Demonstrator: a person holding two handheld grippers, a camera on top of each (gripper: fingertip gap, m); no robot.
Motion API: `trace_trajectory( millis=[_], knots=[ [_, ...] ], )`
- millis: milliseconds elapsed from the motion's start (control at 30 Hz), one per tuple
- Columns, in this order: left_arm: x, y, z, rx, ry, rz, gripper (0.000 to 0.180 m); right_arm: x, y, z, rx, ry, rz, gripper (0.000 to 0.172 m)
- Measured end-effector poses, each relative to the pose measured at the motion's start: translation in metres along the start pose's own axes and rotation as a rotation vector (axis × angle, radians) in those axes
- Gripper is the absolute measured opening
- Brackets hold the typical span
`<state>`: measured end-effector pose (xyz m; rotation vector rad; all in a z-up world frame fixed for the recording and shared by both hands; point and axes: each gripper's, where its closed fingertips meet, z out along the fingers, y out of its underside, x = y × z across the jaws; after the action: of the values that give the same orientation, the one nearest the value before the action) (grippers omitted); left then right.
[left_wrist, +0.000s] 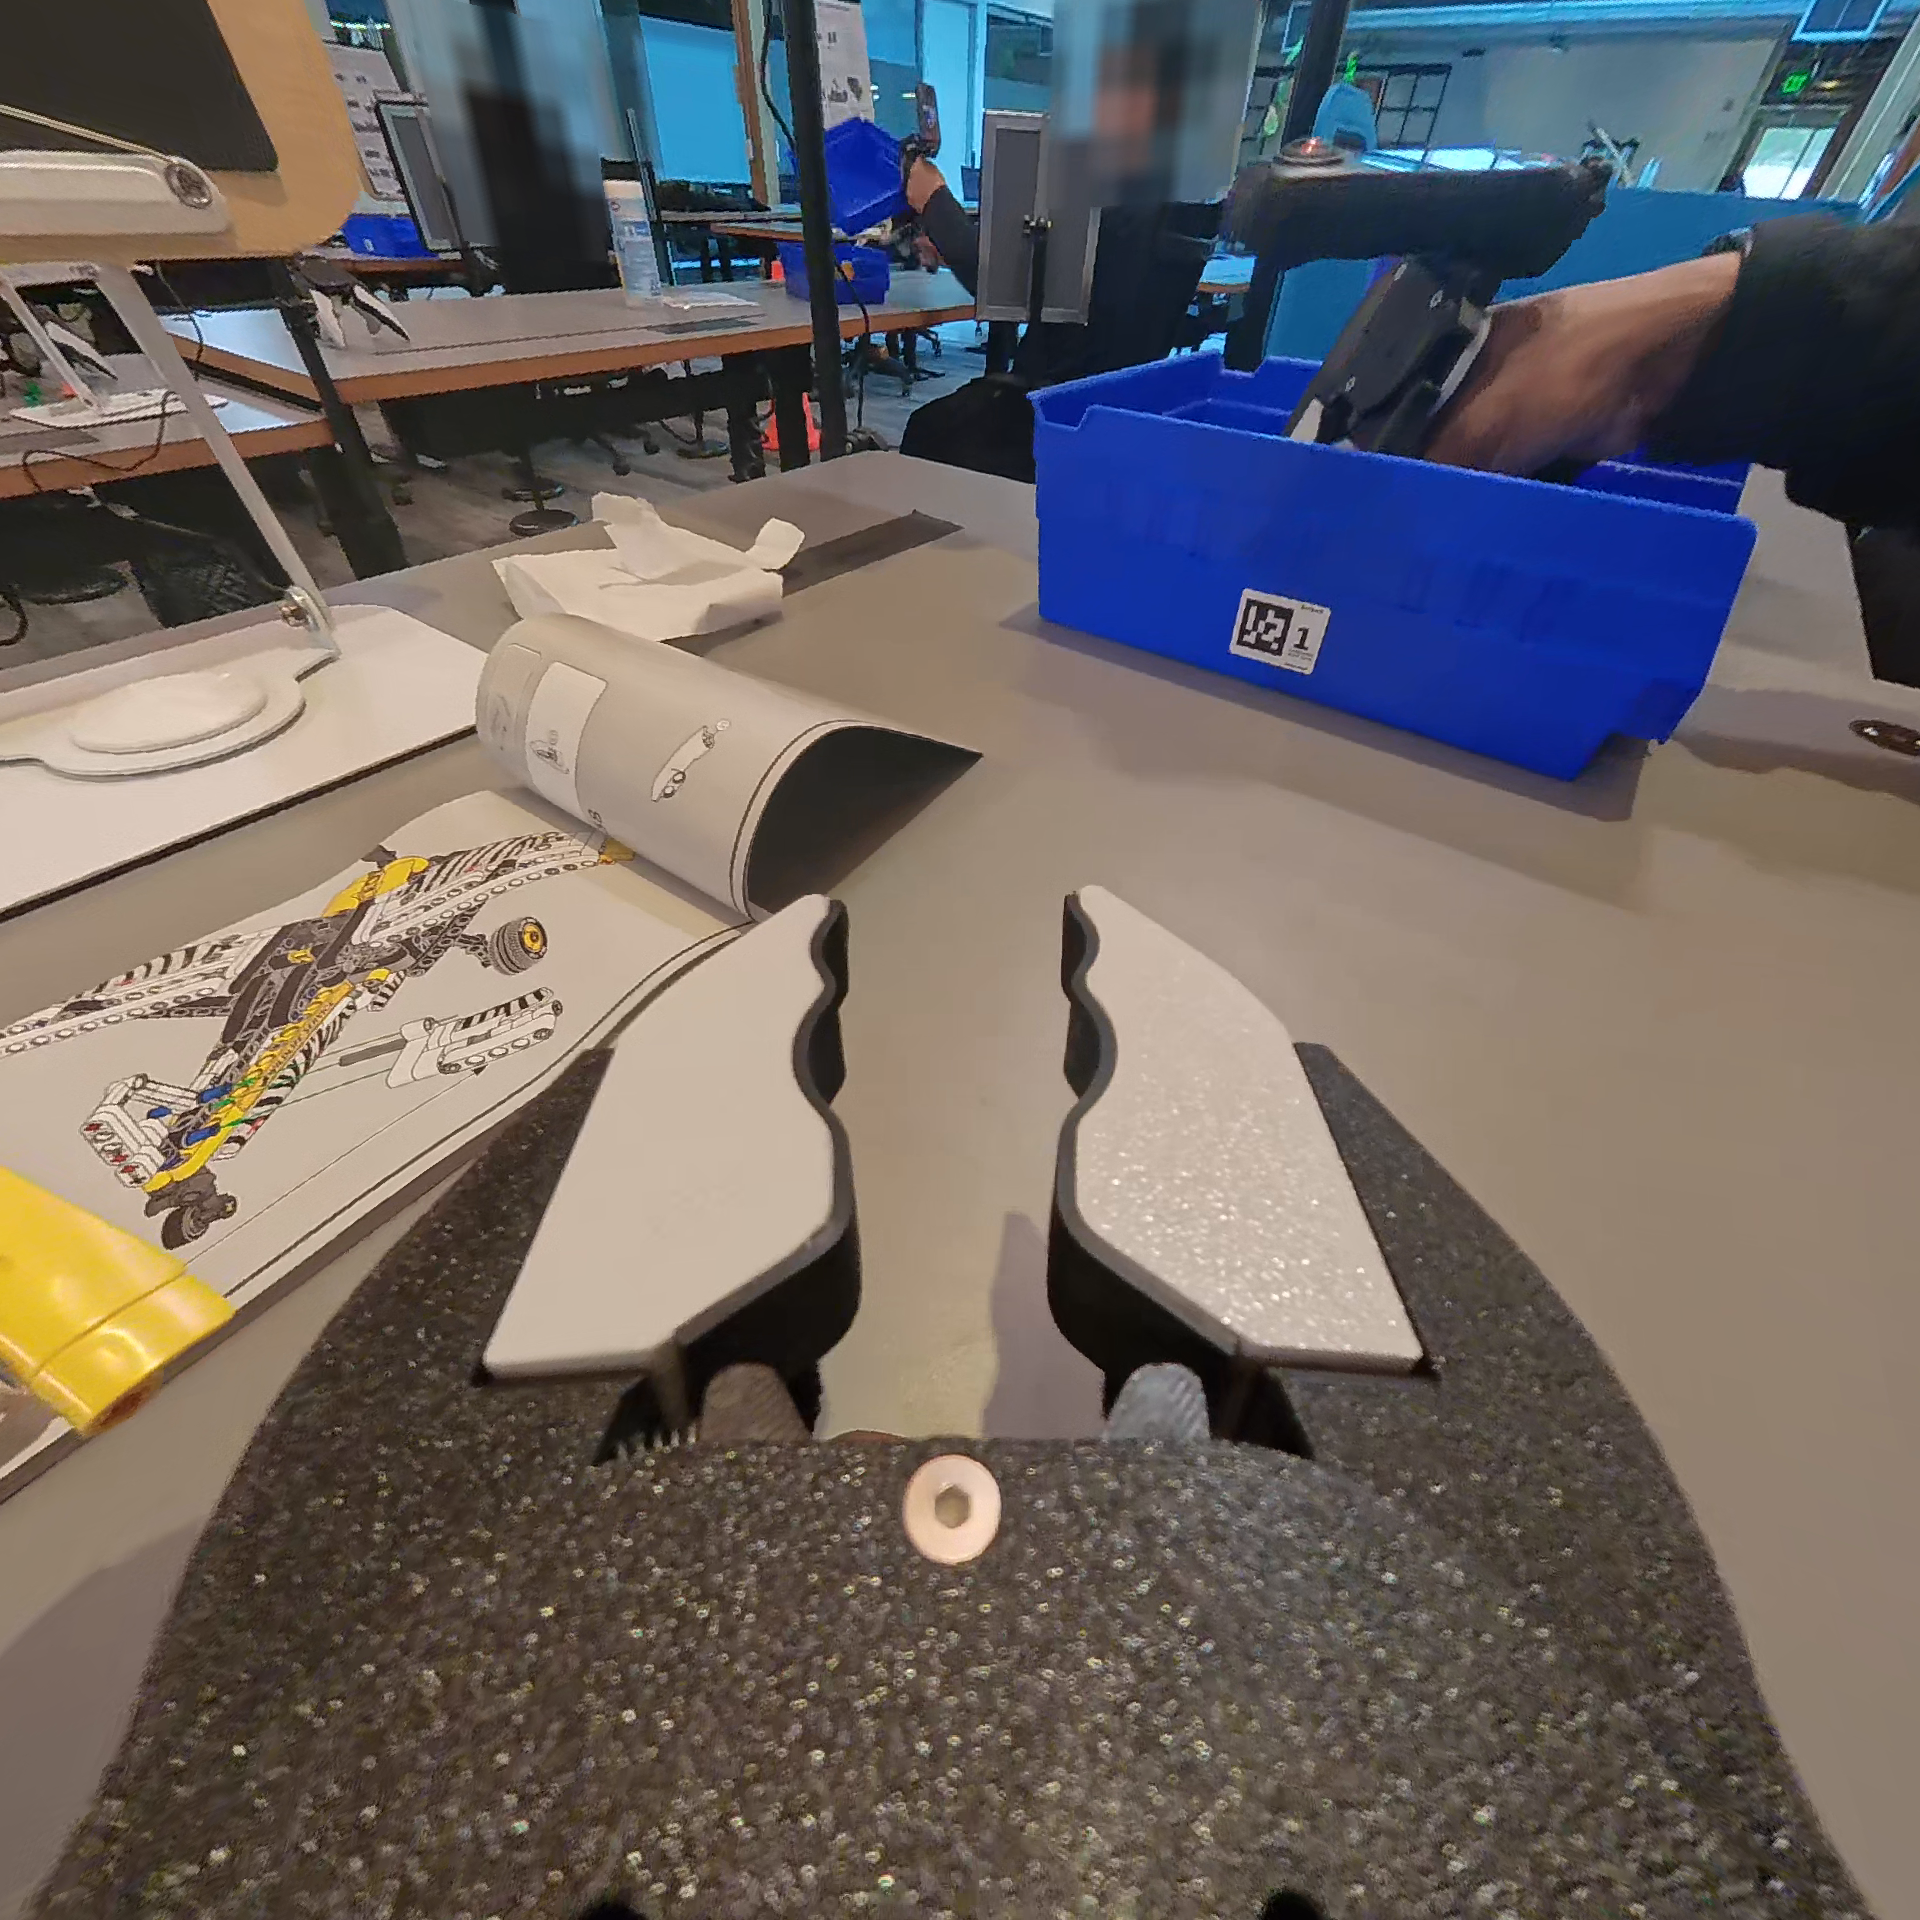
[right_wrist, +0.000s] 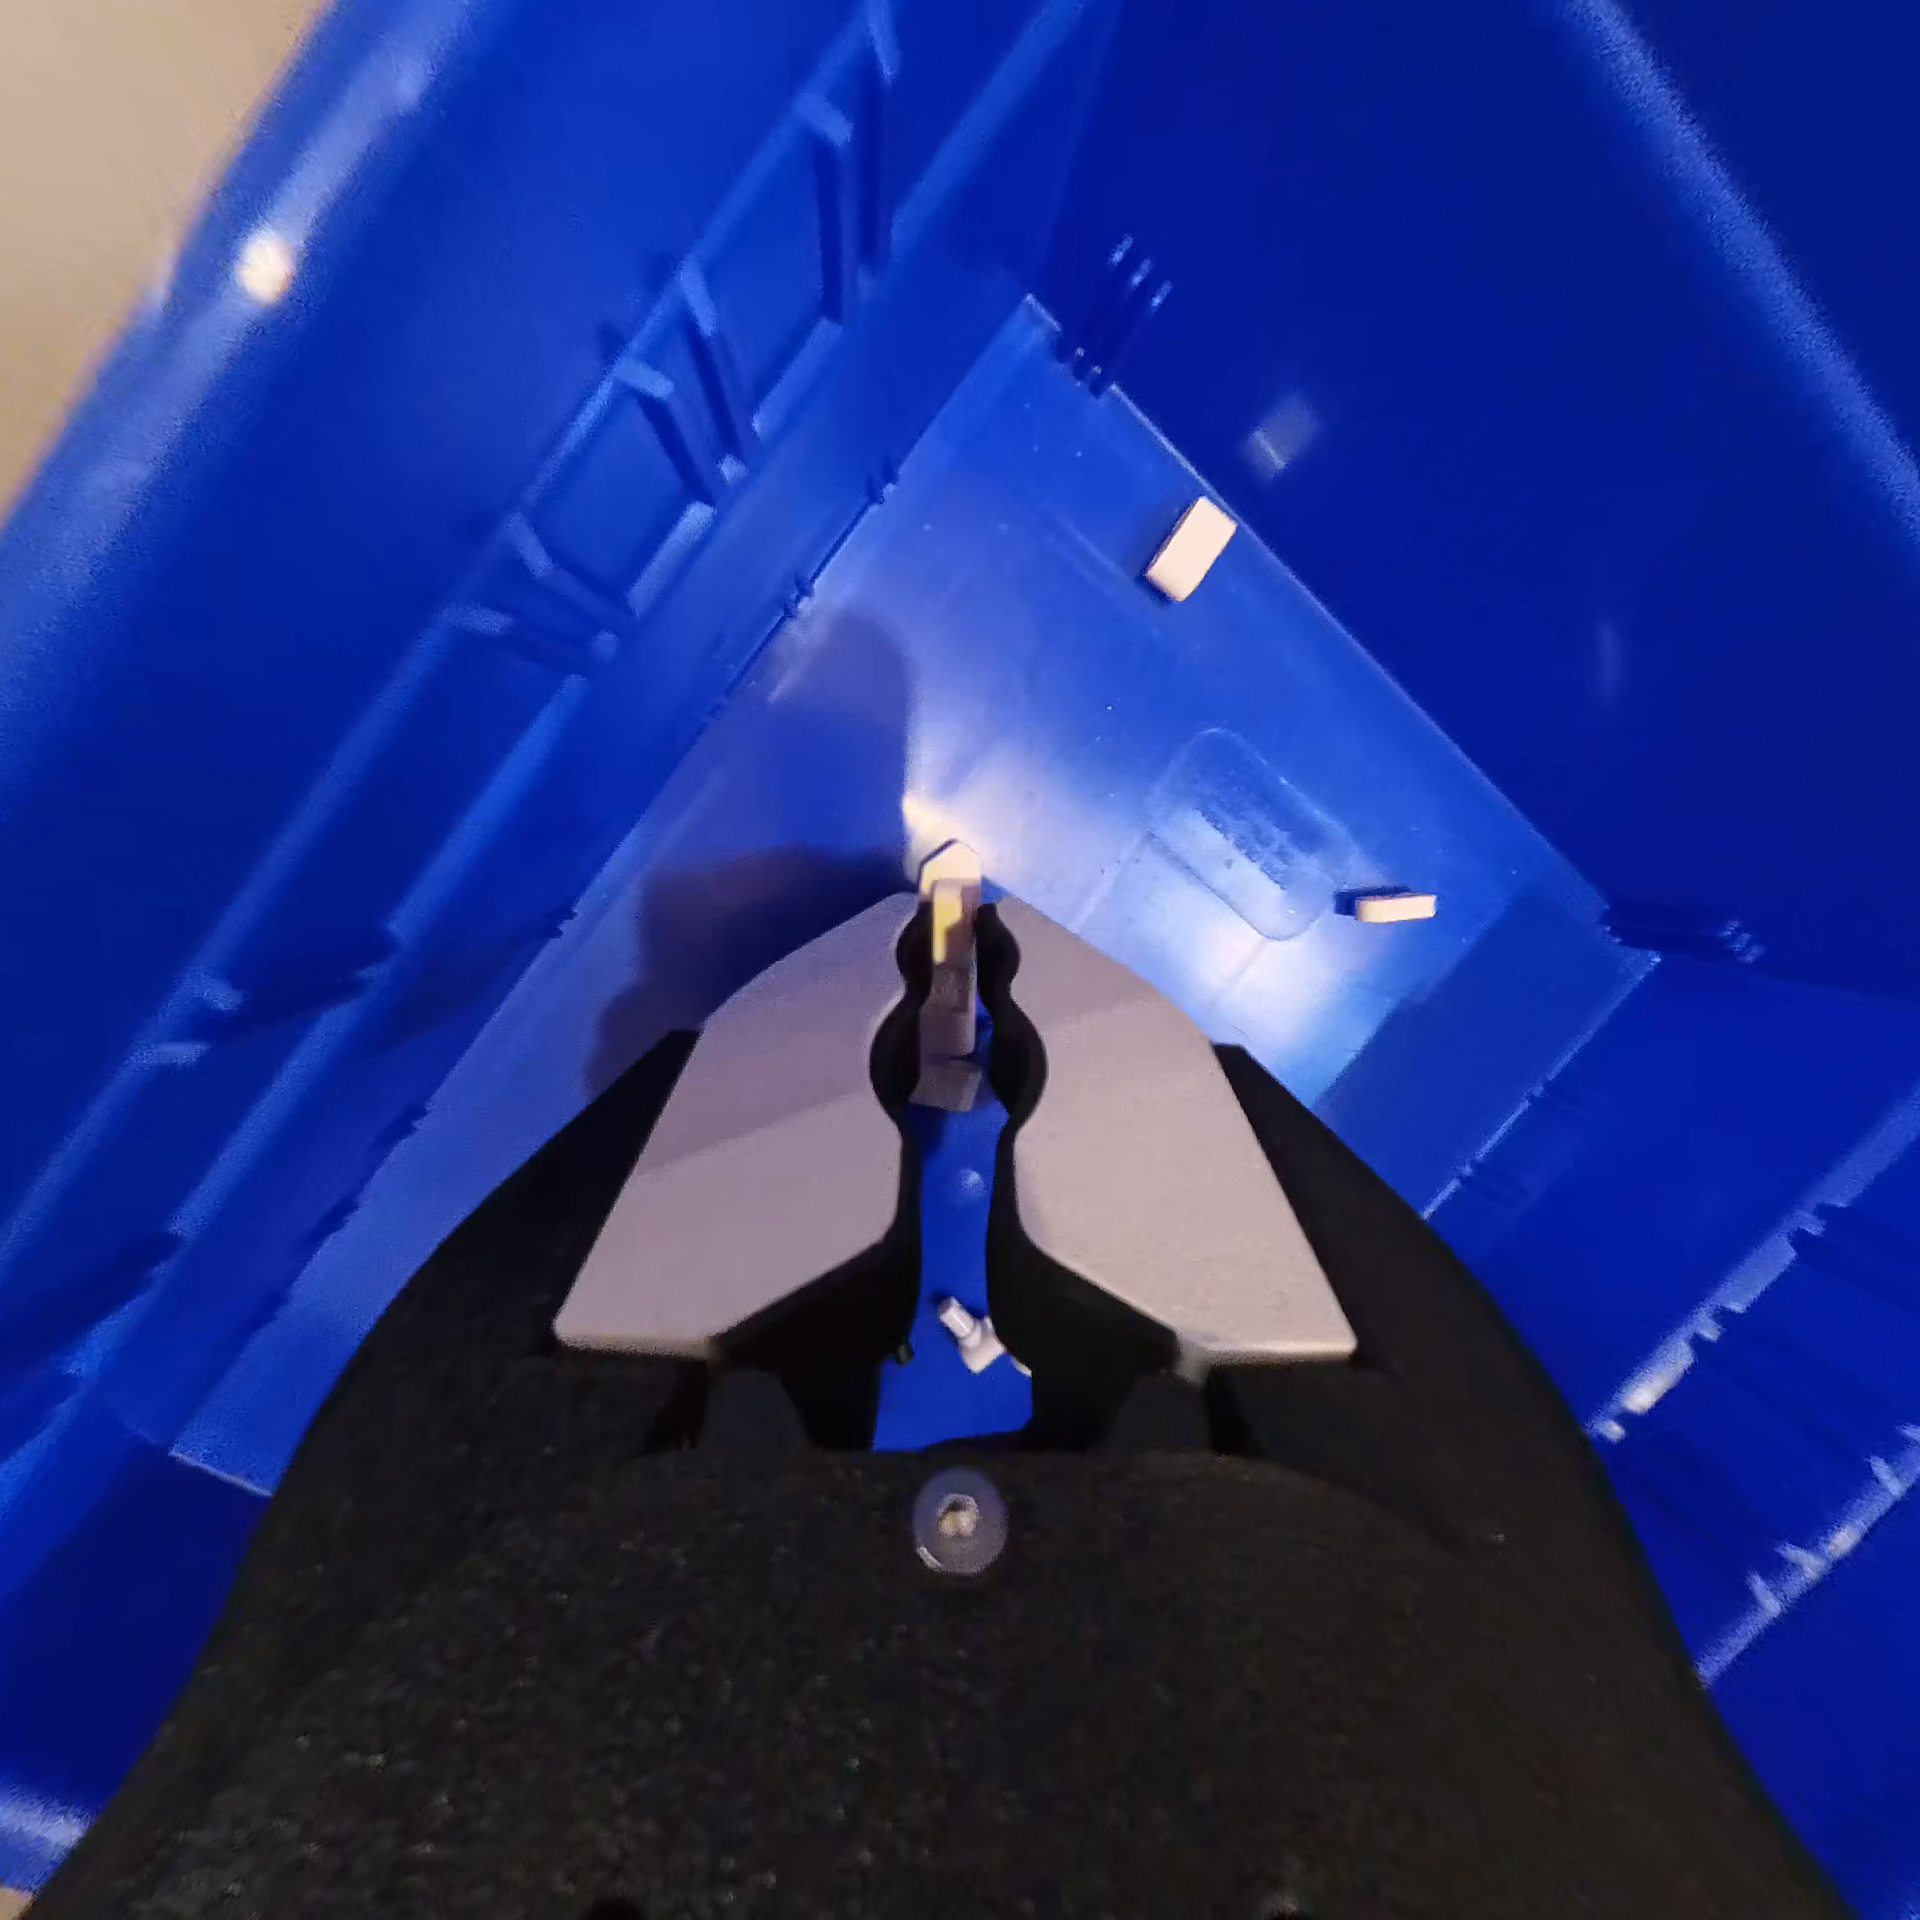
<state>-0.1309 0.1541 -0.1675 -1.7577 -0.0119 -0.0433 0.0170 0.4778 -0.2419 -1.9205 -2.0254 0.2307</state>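
— Where's each hand?
— The right gripper (right_wrist: 951, 925) reaches steeply down into the blue bin (left_wrist: 1392, 582), pads pinching a small whitish piece (right_wrist: 948, 977). The left gripper (left_wrist: 954, 935) hovers level above the bench (left_wrist: 1351, 987), jaws apart, holding nothing, beside the open booklet (left_wrist: 416, 987).

An open lab or workshop hall is showing here: long grey worktables (left_wrist: 582, 343) on black legs, blue plastic parts bins (left_wrist: 1382, 582), a monitor (left_wrist: 1029, 218) and an open illustrated assembly manual (left_wrist: 343, 997).

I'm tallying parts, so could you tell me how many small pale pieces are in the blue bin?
4: one between the right hand-held gripper's fingers, two on the floor beyond, one pin beneath. Others may be hidden.
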Motion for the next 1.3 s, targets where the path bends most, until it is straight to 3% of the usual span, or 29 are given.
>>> trace_trajectory(
  millis=[100, 267, 367, 467, 567, 700, 833, 933, 1100, 1300],
  knots=[
    [0.001, -0.001, -0.002, 0.009, 0.01, -0.013, 0.039, 0.006, -0.011, -0.025, 0.071, 0.041, 0.023, 0.008],
    [0.003, -0.001, -0.004, 0.01, 0.028, -0.017, 0.039, 0.0, -0.032, -0.097, 0.154, 0.113, 0.01, 0.008],
    [0.003, 0.001, -0.002, -0.005, 0.038, -0.026, 0.039, -0.031, -0.056, -0.137, 0.229, 0.103, -0.032, 0.008],
    [0.003, 0.002, -0.002, -0.016, 0.047, -0.034, 0.039, -0.088, -0.089, -0.154, 0.317, 0.014, -0.106, 0.008],
    [0.004, 0.001, -0.003, -0.003, 0.048, -0.034, 0.039, -0.159, -0.108, -0.134, 0.338, -0.121, -0.2, 0.008],
    [0.003, 0.001, -0.004, -0.003, 0.046, -0.034, 0.039, -0.244, -0.113, -0.074, 0.319, -0.313, -0.247, 0.008],
    [0.003, 0.001, -0.004, 0.0, 0.046, -0.035, 0.038, -0.29, -0.111, -0.018, 0.292, -0.415, -0.186, 0.007],
    [0.004, 0.001, -0.004, -0.004, 0.049, -0.031, 0.039, -0.292, -0.108, 0.006, 0.306, -0.358, -0.163, 0.008],
    [0.005, 0.002, -0.003, -0.013, 0.054, -0.024, 0.039, -0.287, -0.117, 0.006, 0.428, -0.357, -0.101, 0.009],
    [0.004, 0.003, -0.002, -0.022, 0.054, -0.031, 0.039, -0.277, -0.124, -0.002, 0.5, -0.382, -0.047, 0.039]
  ],
)
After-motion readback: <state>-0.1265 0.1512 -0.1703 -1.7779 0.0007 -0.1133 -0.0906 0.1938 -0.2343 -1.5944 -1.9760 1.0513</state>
